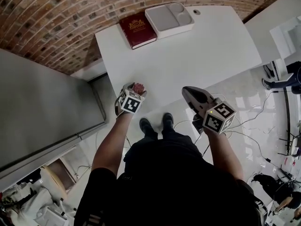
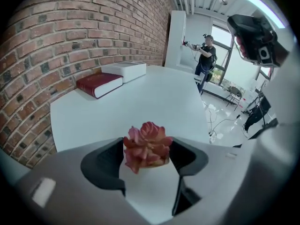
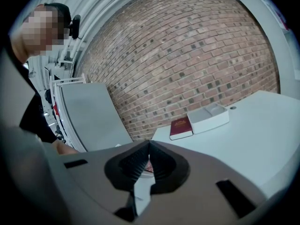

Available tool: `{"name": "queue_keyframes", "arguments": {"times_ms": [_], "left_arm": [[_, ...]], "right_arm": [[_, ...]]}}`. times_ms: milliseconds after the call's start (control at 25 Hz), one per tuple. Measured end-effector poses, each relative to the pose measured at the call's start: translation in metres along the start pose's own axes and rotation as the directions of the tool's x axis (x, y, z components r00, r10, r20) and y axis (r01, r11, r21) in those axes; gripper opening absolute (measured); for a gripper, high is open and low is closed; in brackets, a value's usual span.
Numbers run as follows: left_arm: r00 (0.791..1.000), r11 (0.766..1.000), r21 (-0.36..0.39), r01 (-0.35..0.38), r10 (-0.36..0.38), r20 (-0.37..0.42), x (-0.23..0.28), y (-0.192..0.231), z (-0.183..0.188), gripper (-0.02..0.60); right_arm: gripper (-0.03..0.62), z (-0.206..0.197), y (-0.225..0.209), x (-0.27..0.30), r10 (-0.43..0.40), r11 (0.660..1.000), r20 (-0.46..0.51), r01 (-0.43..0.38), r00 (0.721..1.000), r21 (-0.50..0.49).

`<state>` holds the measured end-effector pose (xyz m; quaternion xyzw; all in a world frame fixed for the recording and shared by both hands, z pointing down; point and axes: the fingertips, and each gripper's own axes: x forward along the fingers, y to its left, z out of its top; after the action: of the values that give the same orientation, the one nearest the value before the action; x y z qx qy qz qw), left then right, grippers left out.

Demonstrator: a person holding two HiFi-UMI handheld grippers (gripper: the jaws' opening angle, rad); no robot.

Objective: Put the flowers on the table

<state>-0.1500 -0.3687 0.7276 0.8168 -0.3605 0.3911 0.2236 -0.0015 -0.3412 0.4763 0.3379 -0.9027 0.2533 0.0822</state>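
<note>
A pink flower [image 1: 138,87] sits between the jaws of my left gripper [image 1: 133,90], which is shut on it just over the near edge of the white table [image 1: 197,55]. In the left gripper view the flower [image 2: 146,145] fills the gap between the dark pads, with the table top [image 2: 154,93] stretching beyond it. My right gripper [image 1: 185,90] hovers at the same near edge, to the right of the left one. Its jaws are shut with nothing between them [image 3: 149,146].
A red book [image 1: 137,29] and a white compartment tray [image 1: 169,18] lie at the table's far end against the brick wall [image 1: 56,13]. A grey cabinet [image 1: 42,107] stands left of the table. Cables [image 1: 254,121] trail over the floor at right. Another person [image 2: 205,55] stands far off.
</note>
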Motion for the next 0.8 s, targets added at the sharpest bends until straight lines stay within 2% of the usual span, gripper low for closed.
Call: {"name": "queue_keyframes", "arguments": {"times_ms": [240, 400, 640, 800], "left_arm": [[0.998, 0.997, 0.053, 0.059, -0.06, 0.022, -0.015, -0.007, 0.003, 0.302], [0.996, 0.996, 0.054, 0.069, -0.072, 0.06, -0.035, -0.003, 0.009, 0.302], [0.986, 1.0, 0.016, 0.027, -0.029, 0.163, -0.085, 0.02, 0.037, 0.301], [0.965, 1.0, -0.008, -0.025, 0.026, 0.26, -0.121, 0.035, 0.066, 0.299]], "right_arm": [[0.009, 0.01, 0.021, 0.011, 0.002, 1.0, 0.012, -0.002, 1.0, -0.024], [0.009, 0.02, 0.033, 0.019, 0.011, 0.999, 0.03, -0.01, 0.999, -0.052], [0.009, 0.038, 0.05, 0.032, 0.06, 0.994, 0.057, -0.054, 0.997, -0.096], [0.009, 0.052, 0.054, 0.037, 0.096, 0.987, 0.067, -0.086, 0.993, -0.134]]}}
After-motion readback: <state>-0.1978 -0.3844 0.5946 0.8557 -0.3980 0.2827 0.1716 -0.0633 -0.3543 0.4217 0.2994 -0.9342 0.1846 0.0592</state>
